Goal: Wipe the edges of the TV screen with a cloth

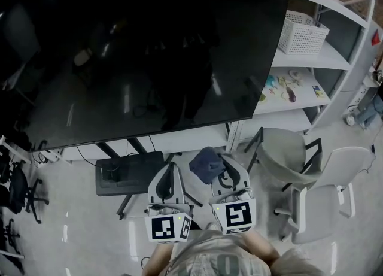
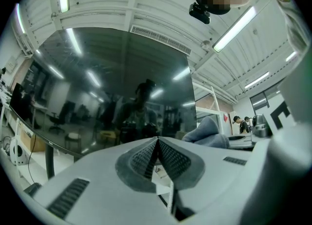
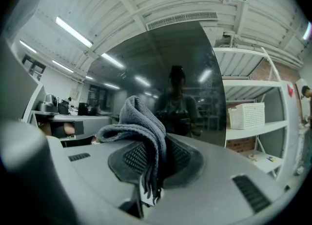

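The right tool (image 3: 157,143) is clenched on a soft, ribbed grey cloth (image 3: 141,121), bunched before the glossy black TV screen (image 1: 143,47). The left tool (image 2: 157,143) is closed, empty. White shelves (image 1: 311,59) with a lattice basket (image 1: 302,32) stand right.

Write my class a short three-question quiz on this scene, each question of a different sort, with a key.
1. True or false: the left gripper holds the cloth.
2. The white basket sits: A on a shelf; B in a sink; C on a bed.
3. Does the cloth touch the TV screen?
Key: 1 false, the right gripper holds it; 2 A; 3 no.
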Available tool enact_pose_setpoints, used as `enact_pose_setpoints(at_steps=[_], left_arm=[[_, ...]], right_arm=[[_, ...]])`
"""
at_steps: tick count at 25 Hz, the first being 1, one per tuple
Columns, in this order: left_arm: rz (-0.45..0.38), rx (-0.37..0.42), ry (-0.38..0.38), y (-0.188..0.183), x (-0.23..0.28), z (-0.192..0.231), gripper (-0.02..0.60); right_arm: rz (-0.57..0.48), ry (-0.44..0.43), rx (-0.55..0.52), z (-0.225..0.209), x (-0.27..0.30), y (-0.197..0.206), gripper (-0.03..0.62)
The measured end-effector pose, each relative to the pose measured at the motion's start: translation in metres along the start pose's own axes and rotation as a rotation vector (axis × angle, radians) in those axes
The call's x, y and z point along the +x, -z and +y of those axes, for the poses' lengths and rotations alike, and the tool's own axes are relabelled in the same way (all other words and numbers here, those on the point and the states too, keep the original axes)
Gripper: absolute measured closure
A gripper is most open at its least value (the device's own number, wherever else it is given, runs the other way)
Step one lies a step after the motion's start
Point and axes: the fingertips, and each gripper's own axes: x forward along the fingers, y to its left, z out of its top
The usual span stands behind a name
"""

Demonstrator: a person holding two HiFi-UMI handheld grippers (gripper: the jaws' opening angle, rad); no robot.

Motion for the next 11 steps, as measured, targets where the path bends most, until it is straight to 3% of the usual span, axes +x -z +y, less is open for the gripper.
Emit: enact_pose_setpoints(at_steps=[11], left_arm=[[-0.006,-0.009,0.007,-0.0008,0.0031,-0.0021,0.568]], right_arm=[[0.032,0.018,-0.018,-0.0104,-0.0011,0.0100,0.531]])
